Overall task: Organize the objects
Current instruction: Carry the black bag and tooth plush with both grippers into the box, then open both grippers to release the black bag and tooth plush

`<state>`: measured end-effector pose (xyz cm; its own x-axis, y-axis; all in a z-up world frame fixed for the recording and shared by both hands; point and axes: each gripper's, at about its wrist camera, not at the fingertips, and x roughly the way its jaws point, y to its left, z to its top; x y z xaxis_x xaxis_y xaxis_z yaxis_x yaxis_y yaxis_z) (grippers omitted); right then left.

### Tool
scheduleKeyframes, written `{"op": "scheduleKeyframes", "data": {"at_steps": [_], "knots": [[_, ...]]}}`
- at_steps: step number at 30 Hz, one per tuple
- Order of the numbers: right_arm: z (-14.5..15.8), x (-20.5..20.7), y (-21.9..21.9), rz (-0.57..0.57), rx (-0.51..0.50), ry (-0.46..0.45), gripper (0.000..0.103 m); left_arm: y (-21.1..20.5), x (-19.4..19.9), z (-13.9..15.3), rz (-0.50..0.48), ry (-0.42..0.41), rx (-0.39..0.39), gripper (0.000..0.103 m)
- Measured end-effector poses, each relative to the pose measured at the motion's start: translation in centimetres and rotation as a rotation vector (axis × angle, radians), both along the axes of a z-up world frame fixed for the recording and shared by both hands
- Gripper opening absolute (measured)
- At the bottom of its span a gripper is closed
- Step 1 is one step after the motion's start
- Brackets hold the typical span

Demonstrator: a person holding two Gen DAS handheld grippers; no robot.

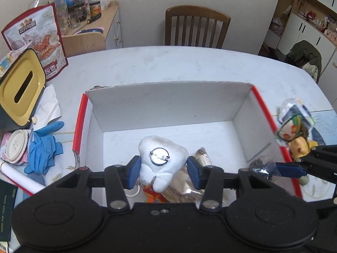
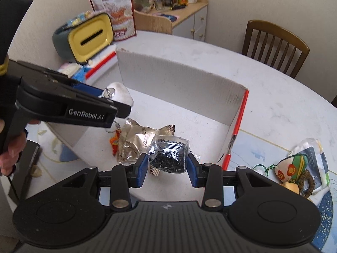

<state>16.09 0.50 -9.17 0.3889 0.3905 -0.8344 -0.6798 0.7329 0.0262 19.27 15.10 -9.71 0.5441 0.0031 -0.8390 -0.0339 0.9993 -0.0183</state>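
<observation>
My left gripper (image 1: 163, 169) is shut on a white plush tooth (image 1: 163, 158) with a round metal pin on its back. It holds the tooth over the near end of a white cardboard box with red edges (image 1: 168, 105). My right gripper (image 2: 168, 168) is shut on a small clear bag of black bits (image 2: 168, 155) above the box floor (image 2: 189, 122). A silver snack packet (image 2: 137, 139) and an orange item (image 2: 113, 142) lie in the box. In the right wrist view the left gripper (image 2: 111, 100) comes in from the left with the tooth (image 2: 123, 93).
Left of the box are a yellow-lidded tissue box (image 1: 21, 88), a blue glove (image 1: 42, 147), white tissue and a red snack bag (image 1: 40, 40). Cloth charms and a packet (image 2: 299, 166) lie right of the box. A wooden chair (image 1: 195, 27) stands behind the table.
</observation>
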Motion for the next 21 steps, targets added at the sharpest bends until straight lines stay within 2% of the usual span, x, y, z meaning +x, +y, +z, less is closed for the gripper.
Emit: {"op": "scheduleKeyframes", "data": {"at_steps": [11,21], "knots": [[-3.5,1.2,2.8,0.001,-0.128,0.011,0.039,1.1,3.4,-2.9,0.023,0.075,-0.013,0.046],[-4.5,1.7,3.7,-0.005,-0.159,0.020,0.040,1.3,4.6,-5.0,0.013,0.148,-0.017,0.046]]}}
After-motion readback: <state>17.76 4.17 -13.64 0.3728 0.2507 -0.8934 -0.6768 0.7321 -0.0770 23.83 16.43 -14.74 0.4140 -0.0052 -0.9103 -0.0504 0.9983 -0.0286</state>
